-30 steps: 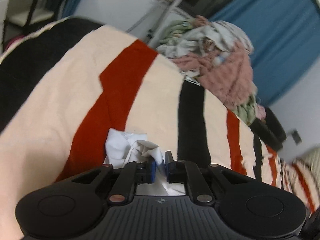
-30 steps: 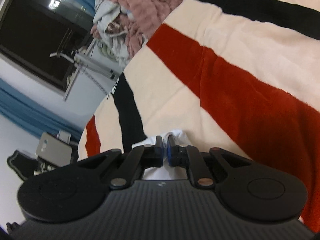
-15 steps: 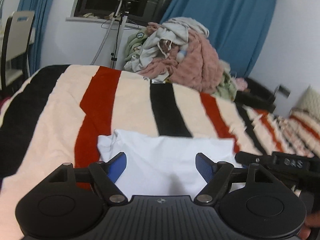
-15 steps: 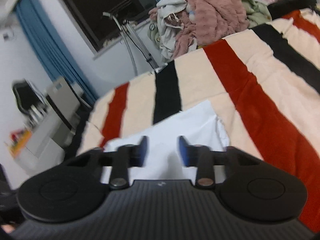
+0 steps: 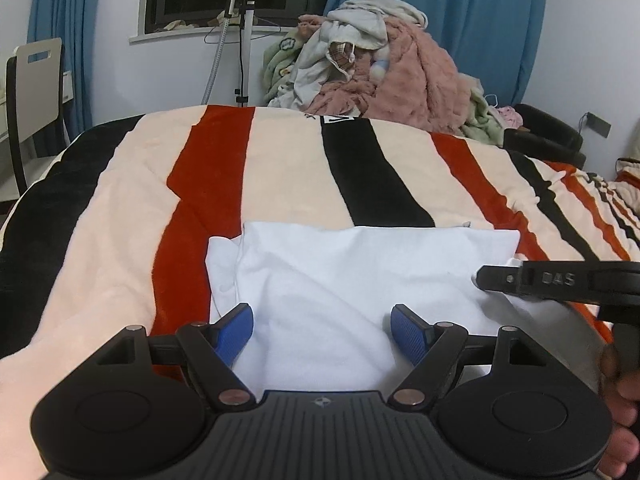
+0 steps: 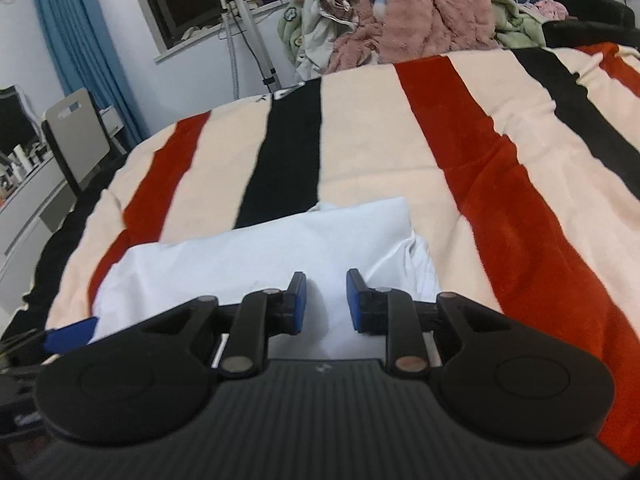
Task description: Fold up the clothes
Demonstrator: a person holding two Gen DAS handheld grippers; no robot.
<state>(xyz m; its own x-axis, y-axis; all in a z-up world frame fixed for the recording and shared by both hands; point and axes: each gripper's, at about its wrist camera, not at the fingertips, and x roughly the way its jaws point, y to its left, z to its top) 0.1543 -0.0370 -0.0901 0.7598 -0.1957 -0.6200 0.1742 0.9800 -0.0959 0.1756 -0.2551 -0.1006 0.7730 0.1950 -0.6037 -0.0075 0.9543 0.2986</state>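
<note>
A white garment (image 5: 344,276) lies folded flat in a rough rectangle on the striped blanket (image 5: 280,168); it also shows in the right wrist view (image 6: 256,256). My left gripper (image 5: 322,330) is open and empty, held just above the garment's near edge. My right gripper (image 6: 323,300) is open and empty above the garment's near right part. The right gripper's side shows in the left wrist view (image 5: 560,282) over the garment's right corner.
A pile of unfolded clothes with a pink fleece (image 5: 384,68) sits at the bed's far end. A stand (image 5: 242,40) and a window are behind it. A chair (image 5: 34,92) stands left of the bed. Blue curtains hang on both sides.
Both grippers were shut on the white garment a second ago. They opened, let it go and drew back; the garment now lies flat on the blanket.
</note>
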